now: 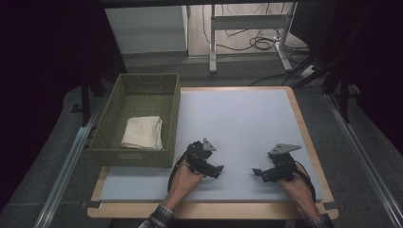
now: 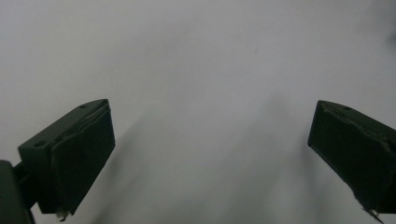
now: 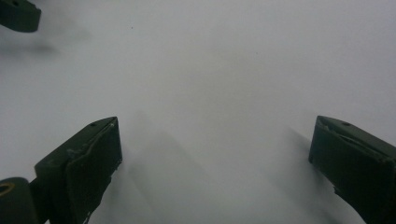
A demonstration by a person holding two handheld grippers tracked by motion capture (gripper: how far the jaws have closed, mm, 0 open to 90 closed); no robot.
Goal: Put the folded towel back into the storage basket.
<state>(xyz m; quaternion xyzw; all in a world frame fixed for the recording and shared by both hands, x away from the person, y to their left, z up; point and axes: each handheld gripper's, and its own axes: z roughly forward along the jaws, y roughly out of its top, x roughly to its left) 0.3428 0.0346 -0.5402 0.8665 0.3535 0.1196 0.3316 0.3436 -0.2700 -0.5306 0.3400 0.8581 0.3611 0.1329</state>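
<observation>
Near the table's front edge, the left gripper rested with fingers released; the folded cloth lay well apart in the basket at the left edge. Rightward, the right gripper likewise gaped, grasping nothing.

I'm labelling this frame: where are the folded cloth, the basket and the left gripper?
folded cloth (image 1: 142, 132), high view, middle of its top.
basket (image 1: 134, 158), high view, near wall.
left gripper (image 1: 218, 171), high view, between its fingertips.
</observation>
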